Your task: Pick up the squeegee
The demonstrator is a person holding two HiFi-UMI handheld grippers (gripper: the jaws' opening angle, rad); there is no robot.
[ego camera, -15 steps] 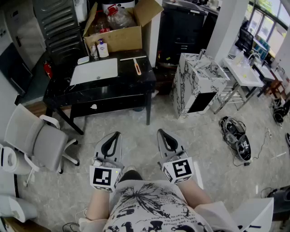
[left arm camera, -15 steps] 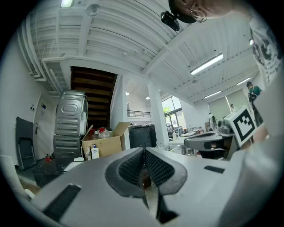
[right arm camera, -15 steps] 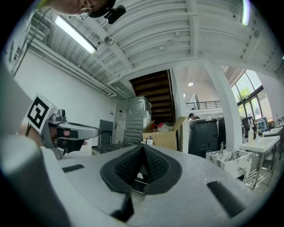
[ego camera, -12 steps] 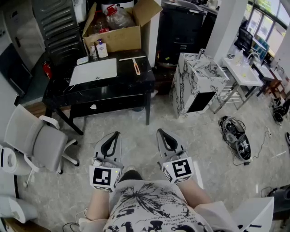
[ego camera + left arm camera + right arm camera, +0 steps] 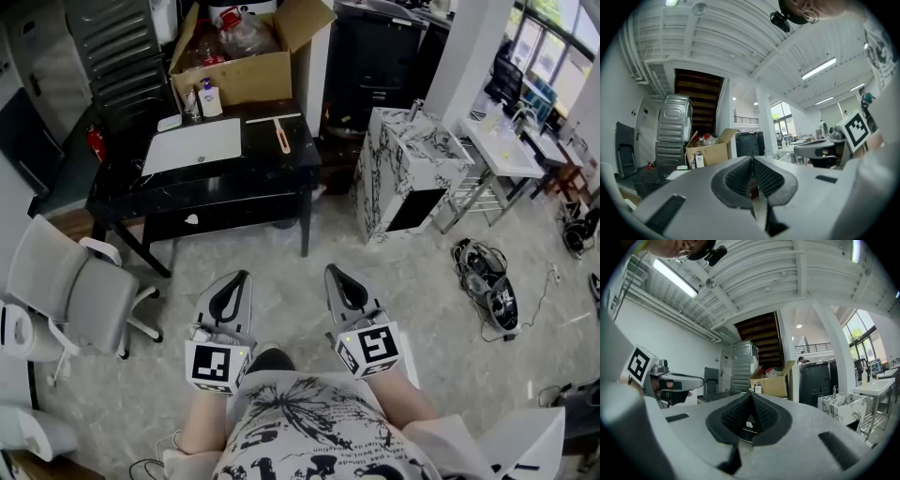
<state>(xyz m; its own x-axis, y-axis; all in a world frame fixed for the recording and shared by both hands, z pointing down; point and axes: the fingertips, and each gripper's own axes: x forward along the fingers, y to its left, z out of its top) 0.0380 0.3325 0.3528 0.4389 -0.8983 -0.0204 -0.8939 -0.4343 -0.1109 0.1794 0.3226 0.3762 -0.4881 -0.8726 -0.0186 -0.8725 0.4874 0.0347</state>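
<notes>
The squeegee [image 5: 278, 128], a white blade with a pale wooden handle, lies on the black table [image 5: 262, 178] far ahead in the head view. My left gripper [image 5: 243, 275] and right gripper [image 5: 330, 269] hover side by side over the floor close to my body, well short of the table. Both point level and forward. In each gripper view the tips meet, so both are shut with nothing held: the left gripper [image 5: 751, 158] and the right gripper [image 5: 751, 393].
A white board [image 5: 193, 146] lies on the table left of the squeegee, with bottles [image 5: 204, 99] and an open cardboard box [image 5: 246, 58] behind. A grey office chair [image 5: 70, 286] stands at left, a marble-patterned cabinet [image 5: 412, 169] at right, cables [image 5: 487, 291] on the floor.
</notes>
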